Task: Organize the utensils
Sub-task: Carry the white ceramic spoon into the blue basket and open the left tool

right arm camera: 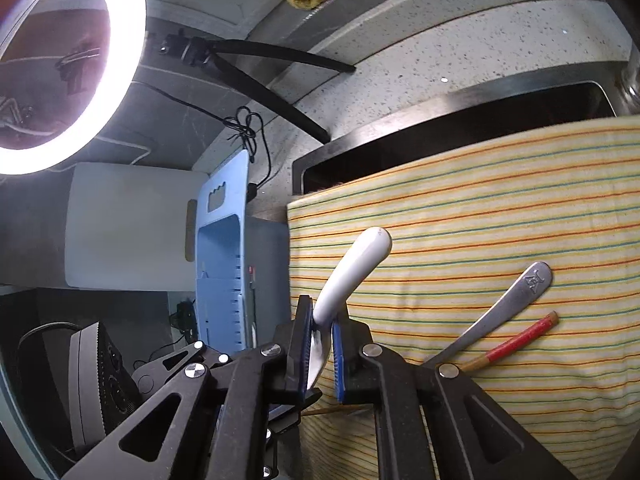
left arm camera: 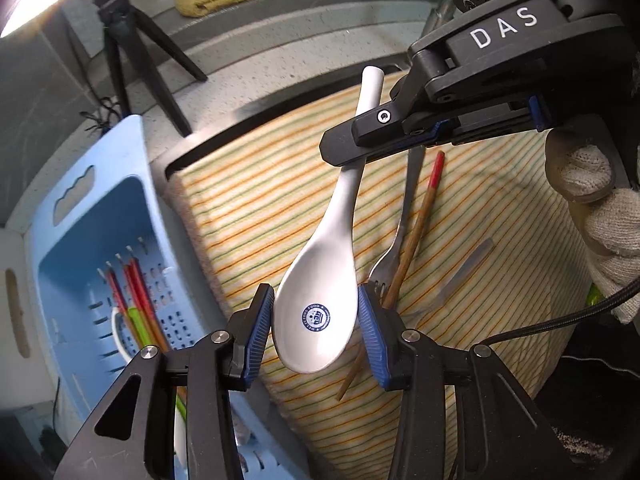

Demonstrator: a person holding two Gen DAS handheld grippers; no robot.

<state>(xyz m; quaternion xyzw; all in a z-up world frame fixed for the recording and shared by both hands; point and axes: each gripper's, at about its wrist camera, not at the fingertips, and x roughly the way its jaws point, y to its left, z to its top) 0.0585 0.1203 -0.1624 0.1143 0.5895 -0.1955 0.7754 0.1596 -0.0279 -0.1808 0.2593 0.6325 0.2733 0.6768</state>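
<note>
Two claws on one white spoon (left arm camera: 320, 280): left claw (left arm camera: 316, 332) part open, pads pressed on bowl at lower centre; right claw (left arm camera: 348, 156) pinched nearly shut on handle, upper right. Below, fork (left arm camera: 394, 248) and chopstick (left arm camera: 416, 228) on striped cloth (left arm camera: 248, 208). Blue basket (left arm camera: 100, 240) at left, holding chopsticks.

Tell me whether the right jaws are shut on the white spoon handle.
Shut: the right gripper clamps the white spoon by its handle, both pads pressing it.
</note>
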